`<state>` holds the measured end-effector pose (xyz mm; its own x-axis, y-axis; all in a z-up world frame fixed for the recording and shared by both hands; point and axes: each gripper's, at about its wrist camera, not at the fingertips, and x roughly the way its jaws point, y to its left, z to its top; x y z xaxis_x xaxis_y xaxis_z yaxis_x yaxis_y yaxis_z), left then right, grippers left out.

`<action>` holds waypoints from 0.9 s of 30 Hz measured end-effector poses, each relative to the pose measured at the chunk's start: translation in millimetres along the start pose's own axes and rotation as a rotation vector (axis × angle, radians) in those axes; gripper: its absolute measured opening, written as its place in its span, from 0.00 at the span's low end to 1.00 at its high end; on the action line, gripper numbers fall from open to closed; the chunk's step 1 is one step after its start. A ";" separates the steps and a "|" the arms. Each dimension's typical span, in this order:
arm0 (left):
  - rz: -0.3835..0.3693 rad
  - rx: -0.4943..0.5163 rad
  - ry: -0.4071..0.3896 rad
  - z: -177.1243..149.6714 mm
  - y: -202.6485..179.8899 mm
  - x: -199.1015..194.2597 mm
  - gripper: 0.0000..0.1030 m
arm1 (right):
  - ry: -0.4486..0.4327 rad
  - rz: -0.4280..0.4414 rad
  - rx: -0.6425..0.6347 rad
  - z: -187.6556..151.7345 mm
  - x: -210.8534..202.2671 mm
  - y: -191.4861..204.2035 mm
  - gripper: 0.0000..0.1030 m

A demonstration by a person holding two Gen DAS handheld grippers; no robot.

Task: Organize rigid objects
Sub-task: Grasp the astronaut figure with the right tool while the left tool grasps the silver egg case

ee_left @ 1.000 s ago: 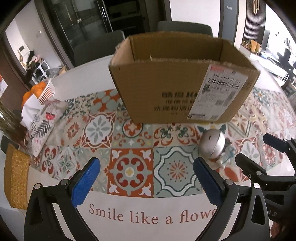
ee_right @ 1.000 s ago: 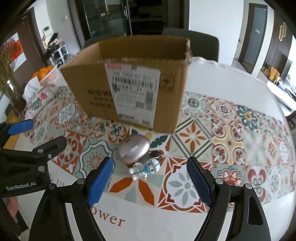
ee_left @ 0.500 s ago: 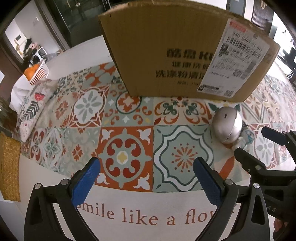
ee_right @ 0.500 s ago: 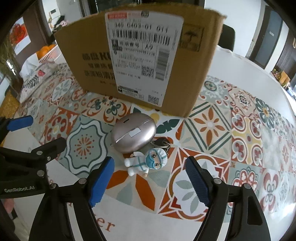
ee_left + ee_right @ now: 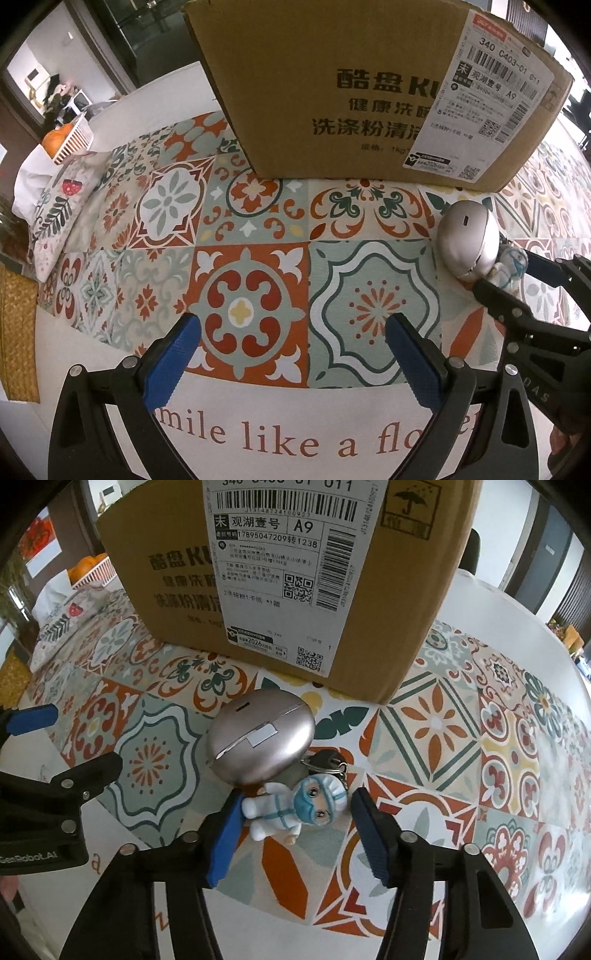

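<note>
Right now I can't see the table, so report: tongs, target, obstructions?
Right tongs open, straddling the figurine keychain. Left tongs open, holding nothing. Silver case touches the figurine behind; cardboard box beyond.

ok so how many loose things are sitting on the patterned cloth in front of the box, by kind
Oval metallic case: 1
Figurine keychain in a white suit and blue mask, with dark keys on its ring: 1
Total: 2

Both lie in front of the cardboard box. The right gripper is open around the figurine; the left gripper is open over bare cloth.
</note>
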<state>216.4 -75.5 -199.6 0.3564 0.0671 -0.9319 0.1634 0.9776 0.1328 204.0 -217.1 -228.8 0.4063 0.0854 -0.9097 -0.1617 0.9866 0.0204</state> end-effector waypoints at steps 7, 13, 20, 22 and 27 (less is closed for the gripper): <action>-0.030 0.032 -0.027 0.5 -8.2 -4.7 0.98 | -0.029 -0.002 0.018 -6.7 -10.0 -8.7 0.52; -0.116 0.073 -0.092 4.2 -18.9 -18.1 0.95 | -0.091 -0.024 0.054 -11.4 -35.1 -18.3 0.52; -0.208 0.154 -0.179 12.0 -33.3 -33.4 0.95 | -0.174 -0.082 0.088 -12.5 -69.9 -27.6 0.52; -0.242 0.179 -0.194 15.2 -38.3 -34.4 0.95 | -0.189 -0.107 0.104 -13.4 -75.8 -28.2 0.52; -0.304 0.248 -0.235 22.9 -54.8 -33.7 0.94 | -0.216 -0.176 0.156 -16.5 -83.9 -32.3 0.52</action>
<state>216.5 -135.9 -167.7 0.4527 -0.2902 -0.8431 0.4976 0.8668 -0.0312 160.3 -258.5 -160.0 0.5999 -0.0777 -0.7963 0.0609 0.9968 -0.0514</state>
